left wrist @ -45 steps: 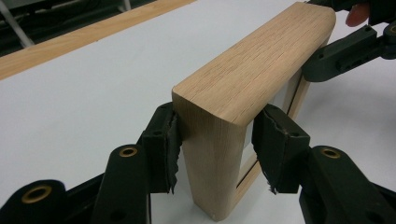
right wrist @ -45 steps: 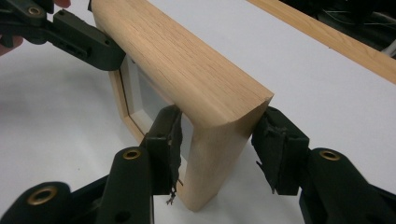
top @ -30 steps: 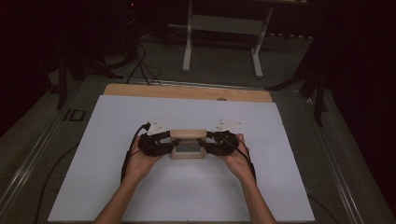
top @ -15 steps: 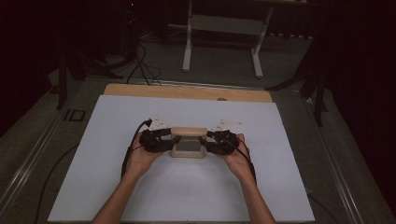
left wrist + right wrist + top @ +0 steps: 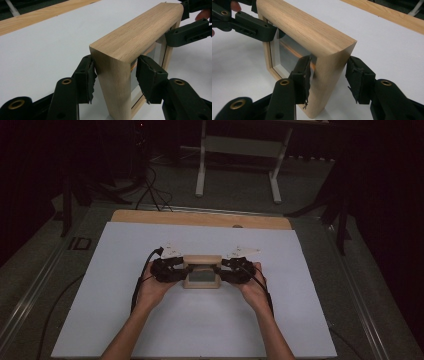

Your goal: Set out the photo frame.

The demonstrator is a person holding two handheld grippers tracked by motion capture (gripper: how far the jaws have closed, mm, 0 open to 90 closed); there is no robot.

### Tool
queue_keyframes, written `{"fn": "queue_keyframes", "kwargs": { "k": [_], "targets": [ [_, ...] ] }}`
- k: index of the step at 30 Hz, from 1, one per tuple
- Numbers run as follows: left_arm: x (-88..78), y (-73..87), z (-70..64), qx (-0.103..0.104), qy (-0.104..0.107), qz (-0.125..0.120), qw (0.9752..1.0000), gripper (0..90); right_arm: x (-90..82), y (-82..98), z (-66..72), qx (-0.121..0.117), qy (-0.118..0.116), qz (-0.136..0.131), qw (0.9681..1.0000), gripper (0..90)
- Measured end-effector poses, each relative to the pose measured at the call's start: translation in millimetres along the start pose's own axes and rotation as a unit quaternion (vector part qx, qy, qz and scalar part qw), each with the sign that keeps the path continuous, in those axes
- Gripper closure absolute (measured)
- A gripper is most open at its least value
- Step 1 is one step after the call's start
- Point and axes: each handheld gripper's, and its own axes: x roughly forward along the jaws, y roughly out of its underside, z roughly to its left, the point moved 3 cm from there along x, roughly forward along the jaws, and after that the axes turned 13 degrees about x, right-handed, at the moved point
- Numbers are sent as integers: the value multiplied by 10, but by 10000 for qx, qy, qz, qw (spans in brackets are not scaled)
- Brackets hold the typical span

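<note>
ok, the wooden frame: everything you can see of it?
The frame is light oak-looking wood with rounded outer edges, around a recessed greyish pane with an orange strip inside. It stands upright on the white sheet, mid-table. The left gripper straddles one side post, the right gripper the other; jaws beside the wood, contact unclear.

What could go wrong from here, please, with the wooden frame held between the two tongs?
1. The left tongs and right tongs each straddle only a side rail of the wooden picture frame; the pads look loosely set, so it could slip or tip.
2. In each gripper view one pad sits by the glass pane; squeezing or twisting might scratch it.
</note>
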Motion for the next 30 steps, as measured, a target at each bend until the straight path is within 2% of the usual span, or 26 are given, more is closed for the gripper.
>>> {"fn": "queue_keyframes", "kwargs": {
  "k": [10, 24, 30],
  "targets": [
    [32, -19, 39, 28, 112, 40, 9999, 497, 3, -3, -9, 23, 64, 21, 10000, 550],
    [44, -19, 28, -84, 22, 108, 9999, 495, 24, -19, -33, 78, 21, 41, 10000, 548],
    [46, -12, 42, -90, 78, 123, 9999, 496, 32, -20, -33, 88, 19, 36, 10000, 544]
  ]
}}
